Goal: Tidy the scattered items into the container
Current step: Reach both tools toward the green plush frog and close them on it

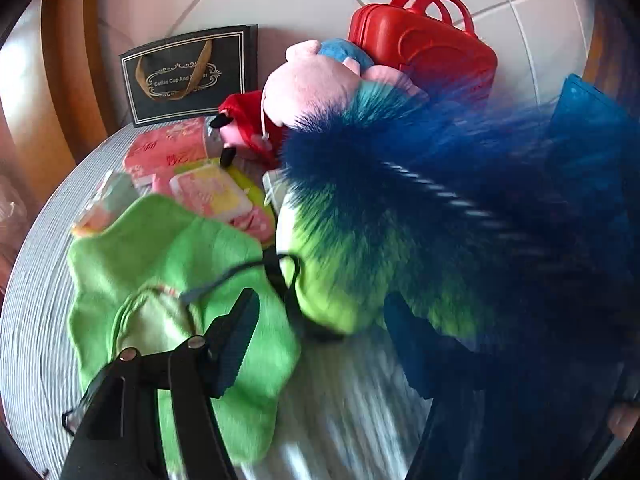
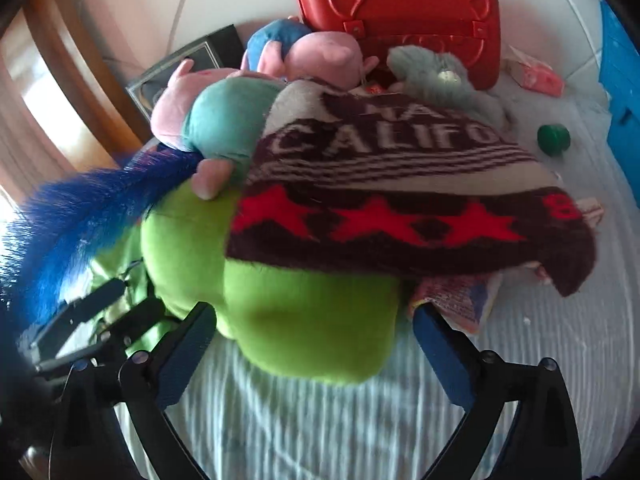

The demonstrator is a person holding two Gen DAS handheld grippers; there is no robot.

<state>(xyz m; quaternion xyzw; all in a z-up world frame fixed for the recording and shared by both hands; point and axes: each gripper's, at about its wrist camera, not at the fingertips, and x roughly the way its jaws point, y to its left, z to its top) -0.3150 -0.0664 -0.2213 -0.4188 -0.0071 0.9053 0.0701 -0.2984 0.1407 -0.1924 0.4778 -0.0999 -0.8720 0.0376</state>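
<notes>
A green plush toy with long blue fur (image 1: 400,208) lies on the striped bed cover; it also shows in the right wrist view (image 2: 296,312). My right gripper (image 2: 312,336) is open, its fingers on either side of the toy's green body. A dark knitted hat with red stars (image 2: 400,200) lies on top of the toy. My left gripper (image 1: 320,332) is open beside the toy, above a green cloth (image 1: 168,264); its right finger is hidden by blue fur. A blue container (image 1: 592,120) stands at the right edge.
A red toy suitcase (image 1: 424,52), pink plush pigs (image 1: 312,80), a black gift bag (image 1: 188,76) and tissue packs (image 1: 208,188) crowd the back. A green cap (image 2: 554,138), a pink pack (image 2: 536,74) and a grey fluffy toy (image 2: 436,76) lie at the right.
</notes>
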